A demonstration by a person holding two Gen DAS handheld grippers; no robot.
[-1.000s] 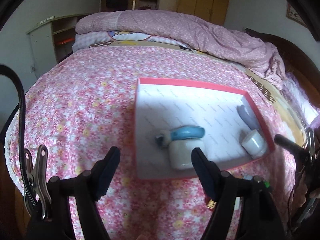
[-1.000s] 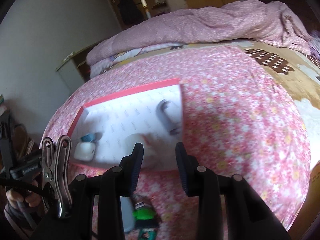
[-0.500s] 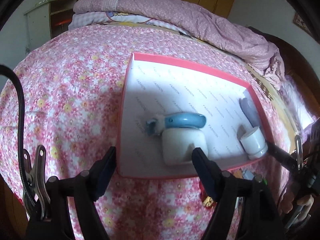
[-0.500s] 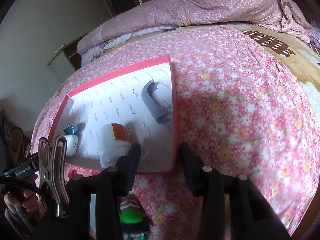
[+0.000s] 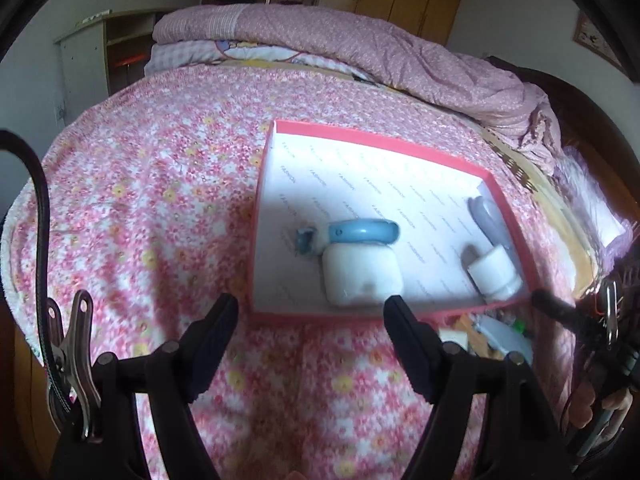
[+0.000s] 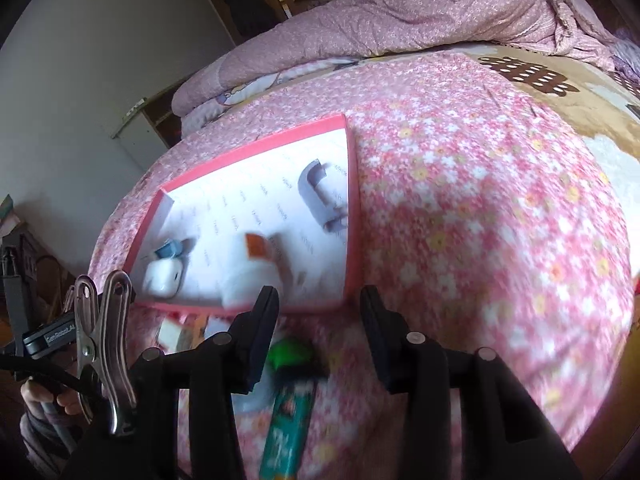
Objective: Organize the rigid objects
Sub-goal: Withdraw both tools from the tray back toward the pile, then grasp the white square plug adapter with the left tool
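Since half a second ago both views have pulled back from the box, so the pink-rimmed box (image 5: 376, 142) sits farther from the fingers, and more of the clutter on the bed in front of it shows. The shallow box lies on the pink floral bedspread (image 5: 152, 200), its white printed floor holding four things: a white earbud case (image 5: 362, 276) near the front wall, a blue curved-handled tool (image 5: 352, 234) touching its far side, a white bottle (image 5: 494, 274) lying in the front right corner, and a grey C-shaped handle (image 6: 320, 196) along the right wall. In the right wrist view the bottle (image 6: 256, 268) is blurred, showing an orange label. The left hand-held gripper (image 5: 310, 326) hangs over the bedspread just short of the box's front wall, its jaws wide apart with nothing between them. The right hand-held gripper (image 6: 318, 316) has its jaws apart and empty, above the box's front right corner. Below it on the bed lie a green-capped tube (image 6: 290, 392), probably a marker or glue, and several small items too blurred to name. A folded pink quilt (image 5: 360, 48) lies at the far end of the bed.
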